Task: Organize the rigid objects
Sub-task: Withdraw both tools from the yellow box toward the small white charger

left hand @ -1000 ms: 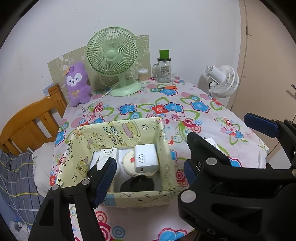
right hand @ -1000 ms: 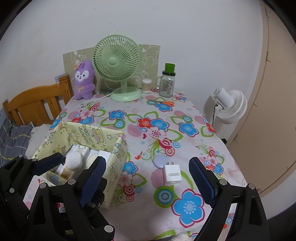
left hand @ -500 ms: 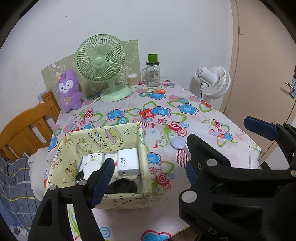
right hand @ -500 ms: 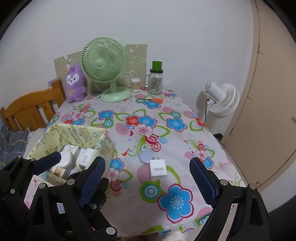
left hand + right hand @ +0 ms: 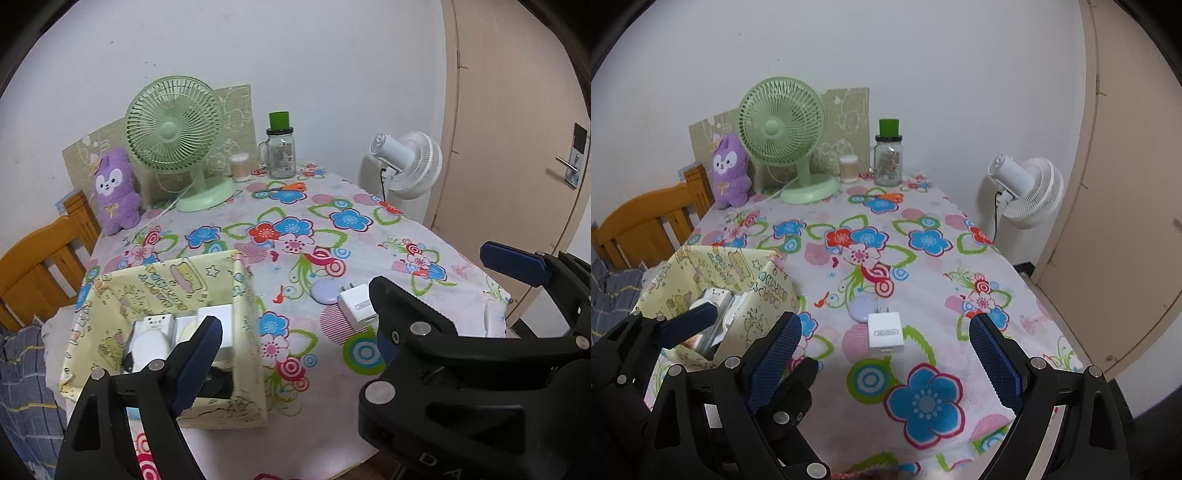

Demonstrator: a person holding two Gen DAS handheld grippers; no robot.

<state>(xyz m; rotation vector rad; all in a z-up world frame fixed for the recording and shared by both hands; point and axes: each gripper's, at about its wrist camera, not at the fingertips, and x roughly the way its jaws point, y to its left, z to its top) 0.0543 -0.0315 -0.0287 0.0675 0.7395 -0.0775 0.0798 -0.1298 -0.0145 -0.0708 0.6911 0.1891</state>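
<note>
White charger (image 5: pixel 885 333) lies on the tablecloth (image 5: pixel 923 236) right of the box (image 5: pixel 750 295); both the left gripper (image 5: pixel 291 354) and right gripper (image 5: pixel 886 360) hang spread apart, empty.

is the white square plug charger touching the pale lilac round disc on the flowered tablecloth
Cannot tell. In the right wrist view the white square plug charger lies just in front of the pale lilac round disc, its prongs reaching the disc's edge, but neither view shows contact or a gap plainly.
</note>
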